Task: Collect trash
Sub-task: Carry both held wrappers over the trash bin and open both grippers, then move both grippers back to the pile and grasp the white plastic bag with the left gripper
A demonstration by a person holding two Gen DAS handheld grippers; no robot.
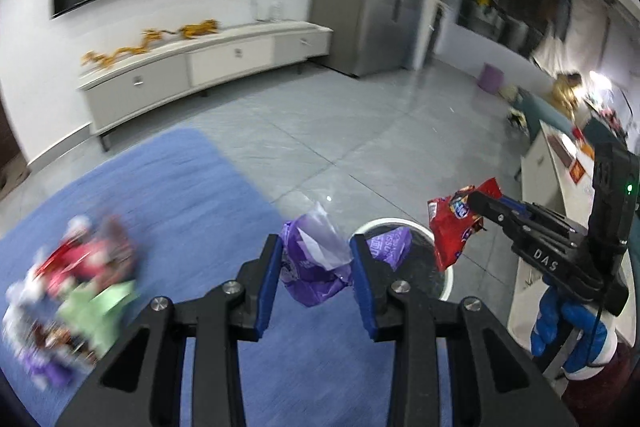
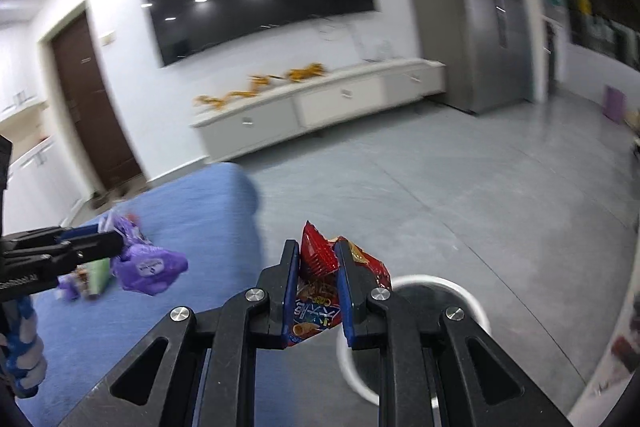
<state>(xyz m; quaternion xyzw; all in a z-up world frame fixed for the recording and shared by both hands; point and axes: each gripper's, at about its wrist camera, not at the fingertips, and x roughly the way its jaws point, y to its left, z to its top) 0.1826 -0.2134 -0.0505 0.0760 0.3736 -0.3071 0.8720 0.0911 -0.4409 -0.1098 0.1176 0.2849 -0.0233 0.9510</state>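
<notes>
Now we carry wrappers above the round white bin (image 1: 440, 291).
Our left gripper (image 1: 314, 267) clamps a crumpled purple wrapper (image 1: 316, 267), our right gripper (image 2: 318, 291) a red snack packet (image 2: 320, 283); open grey tiled floor (image 1: 320, 131) lies beyond the blue rug (image 1: 160, 195) edge.

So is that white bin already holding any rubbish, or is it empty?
Not empty: in the left wrist view a purple wrapper already lies inside the white bin. How full it is beyond that, cannot tell.

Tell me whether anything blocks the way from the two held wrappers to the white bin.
Nothing visible does. The left tool holds the purple wrapper and the right tool holds the red snack bag, both in open air near the white bin. The bin's mouth is uncovered; one purple wrapper already lies inside.
</notes>
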